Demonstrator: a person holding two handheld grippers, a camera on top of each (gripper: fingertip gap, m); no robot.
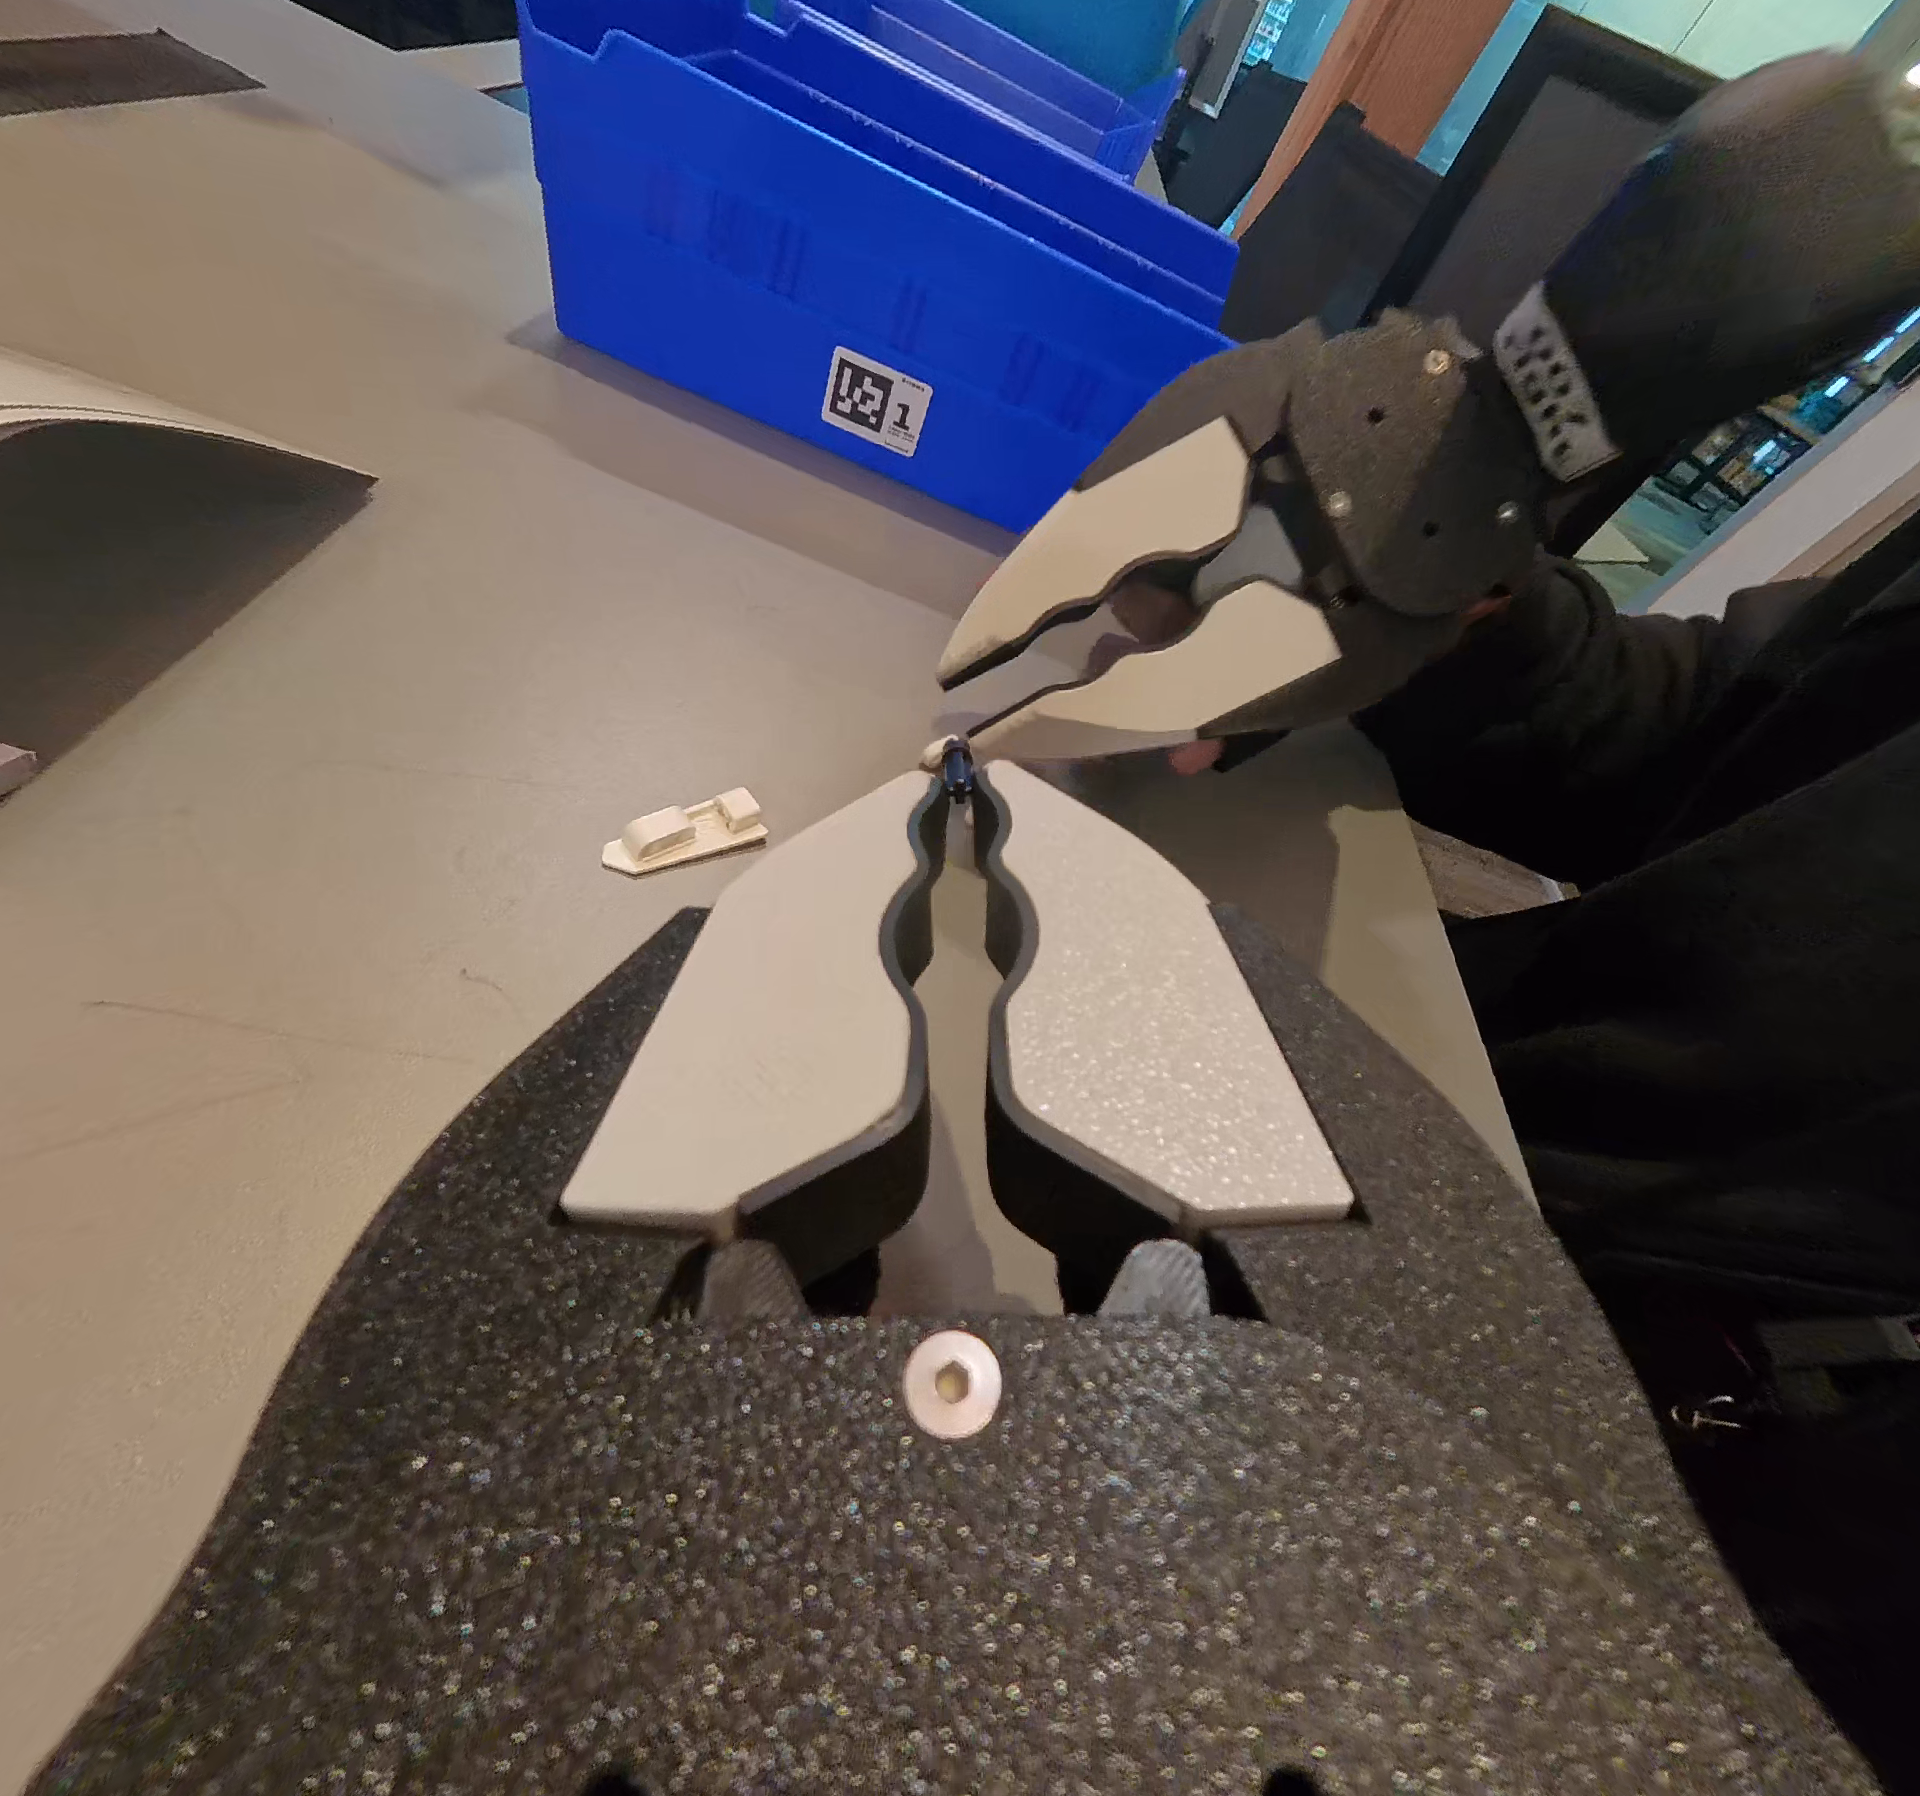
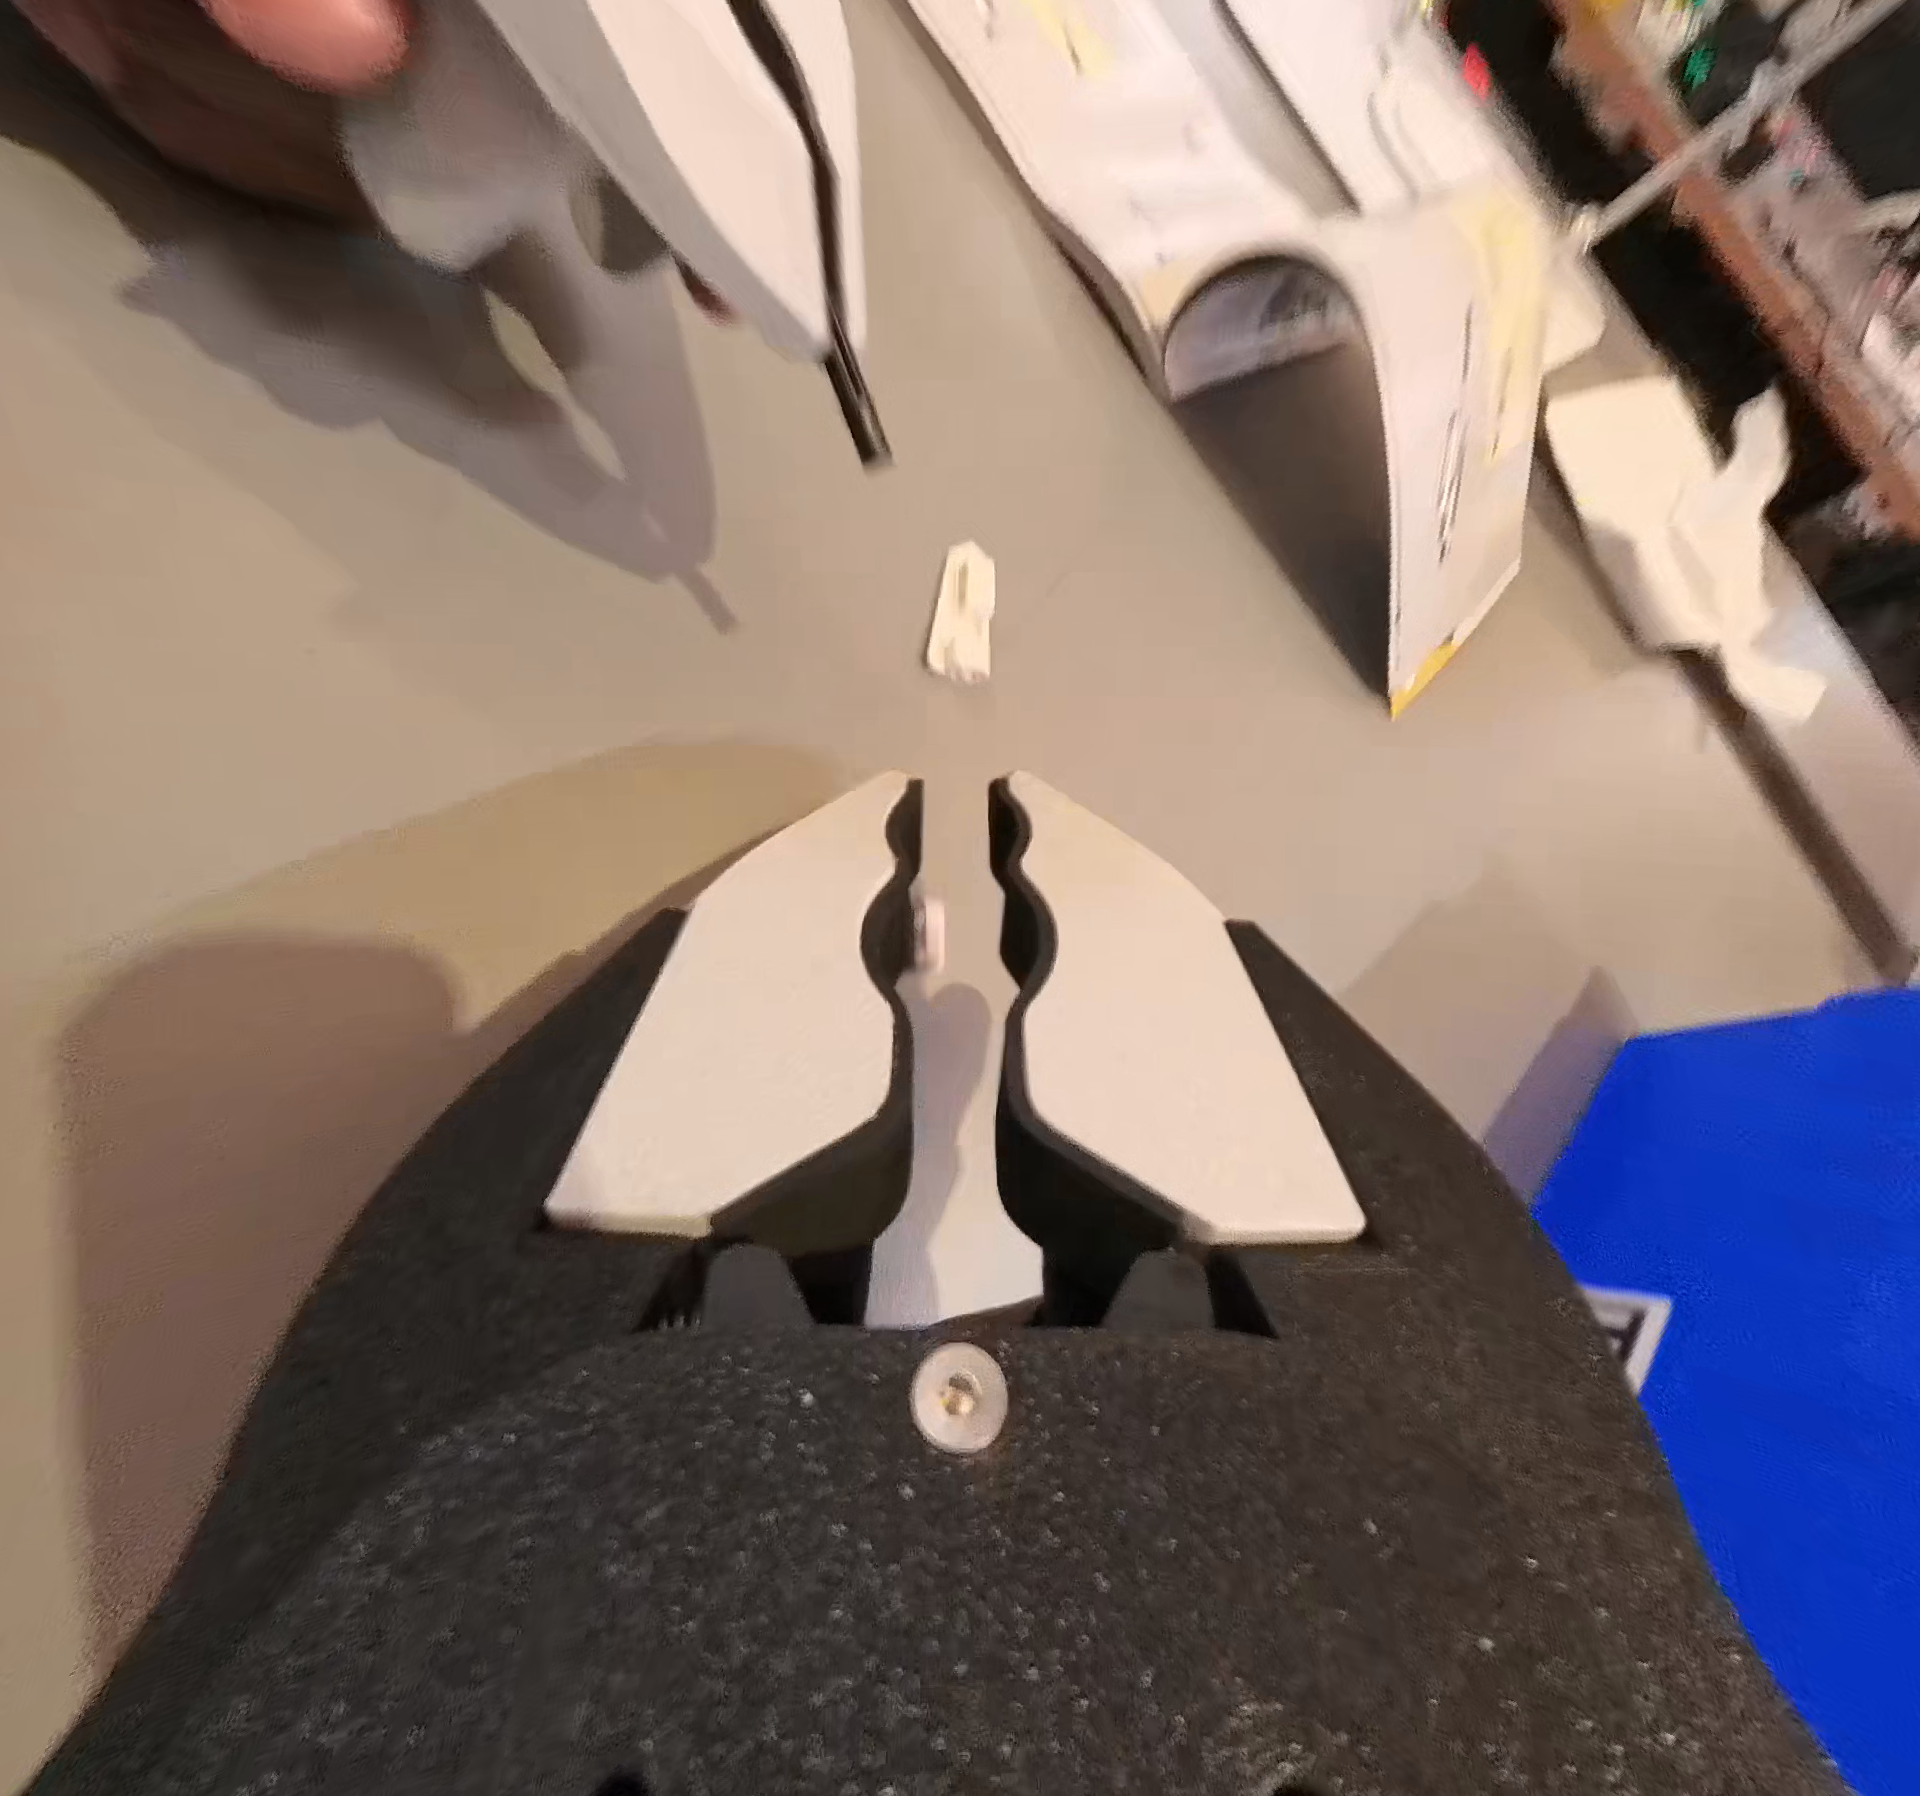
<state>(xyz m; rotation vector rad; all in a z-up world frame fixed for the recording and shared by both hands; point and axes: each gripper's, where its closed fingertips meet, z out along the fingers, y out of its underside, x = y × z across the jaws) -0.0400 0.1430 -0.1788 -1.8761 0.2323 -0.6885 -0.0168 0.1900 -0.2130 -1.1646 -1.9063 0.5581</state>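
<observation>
Small dark blue-black pin-like piece (image 1: 957, 772) sits pinched at the very tips of the left hand-held gripper (image 1: 958, 790), jaws nearly closed on it, above the grey desk (image 1: 416, 707); in the right wrist view the same piece shows as a thin dark rod (image 2: 857, 406) sticking out of those tips. Right hand-held gripper (image 2: 954, 790) has jaws a little apart, a clear gap between the tips, nothing pressed between them; a small whitish bit (image 2: 928, 931) shows against its left finger's inner side, blurred, can't tell what it is or if it's held. From the left view the right hand-held gripper (image 1: 961, 681) comes in from the right, tips just beside the left one's tips, with a small white bit (image 1: 938, 752) there too. Small flat white plastic clip part (image 1: 686, 830) lies on the desk left of the left gripper, apart from both; same part (image 2: 961, 624) is just ahead of the right tips. Blue plastic bin (image 1: 831, 219) with a black-and-white square marker sticker (image 1: 876, 399) stands farther back. Open curved booklet (image 2: 1351, 312) lies on the desk to the right
</observation>
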